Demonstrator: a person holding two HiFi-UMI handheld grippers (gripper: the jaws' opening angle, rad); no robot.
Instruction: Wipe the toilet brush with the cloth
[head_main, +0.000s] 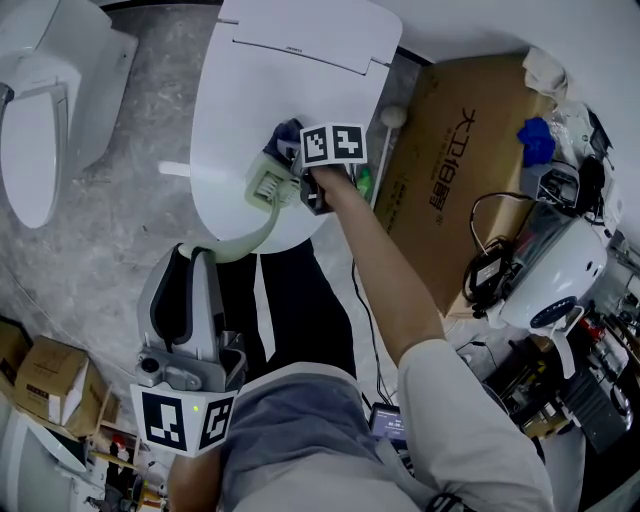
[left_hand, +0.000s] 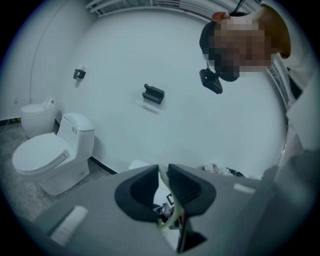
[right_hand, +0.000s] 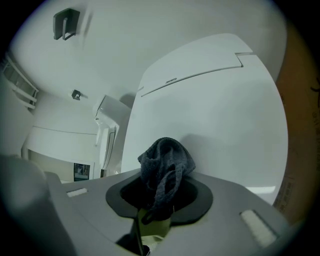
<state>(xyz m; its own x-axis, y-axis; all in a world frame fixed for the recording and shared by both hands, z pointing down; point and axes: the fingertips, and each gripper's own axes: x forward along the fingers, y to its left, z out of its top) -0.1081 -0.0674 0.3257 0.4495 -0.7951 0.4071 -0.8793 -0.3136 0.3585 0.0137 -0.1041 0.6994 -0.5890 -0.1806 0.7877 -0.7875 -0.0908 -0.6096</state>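
The toilet brush has a pale green curved handle (head_main: 245, 243) and a ribbed head (head_main: 266, 184) that lies over the closed white toilet lid (head_main: 250, 90). My left gripper (head_main: 200, 258), low at the left, is shut on the end of the handle; the thin pale handle (left_hand: 162, 180) shows between its jaws (left_hand: 163, 172). My right gripper (head_main: 288, 152) is shut on a dark blue-grey cloth (head_main: 287, 133) right beside the brush head. The bunched cloth (right_hand: 165, 160) fills that gripper (right_hand: 160, 195), with a pale green part of the brush (right_hand: 155, 224) just beneath.
A second white toilet (head_main: 40, 100) stands at the far left. A large cardboard box (head_main: 470, 150) lies right of the toilet, with a white round-headed stick (head_main: 390, 120) against it. A white device with cables (head_main: 555, 270) sits at the right. Small boxes (head_main: 50, 385) are low left.
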